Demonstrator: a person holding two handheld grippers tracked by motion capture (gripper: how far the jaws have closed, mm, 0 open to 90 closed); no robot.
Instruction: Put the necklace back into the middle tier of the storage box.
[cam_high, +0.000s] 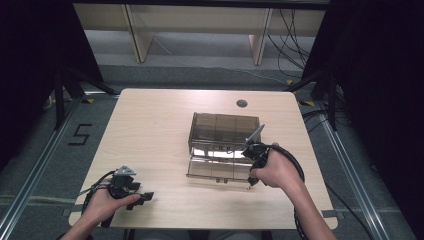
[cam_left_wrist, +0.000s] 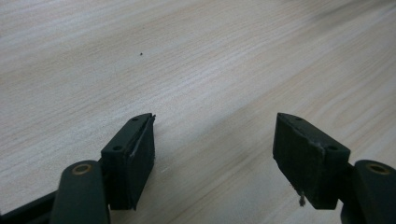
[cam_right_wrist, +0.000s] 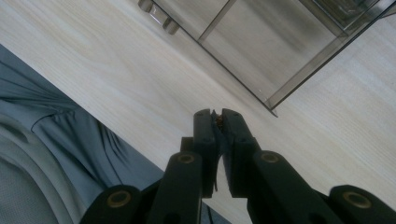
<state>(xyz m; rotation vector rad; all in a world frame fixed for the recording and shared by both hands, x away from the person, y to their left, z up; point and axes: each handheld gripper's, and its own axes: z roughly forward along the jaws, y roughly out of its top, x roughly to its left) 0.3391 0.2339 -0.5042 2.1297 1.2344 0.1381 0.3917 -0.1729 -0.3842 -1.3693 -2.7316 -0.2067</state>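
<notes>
The pale wooden surface (cam_high: 150, 130) carries a smoky transparent organizer box (cam_high: 223, 131) right of its middle, with one clear drawer (cam_high: 216, 169) pulled out toward the person. The right gripper (cam_high: 254, 179) sits at that drawer's right front corner; its fingers (cam_right_wrist: 205, 135) are pressed together on a tiny brownish object (cam_right_wrist: 218, 121), too small to identify. The left gripper (cam_high: 142, 197) rests near the front left edge, well apart from the box, its fingers (cam_left_wrist: 133, 158) spread wide over bare wood.

high view: table (cam_high: 150, 130) overlooked from above | gripper views: tabletop seen close, obliquely | shared: clear drawer box (cam_high: 222, 145)
</notes>
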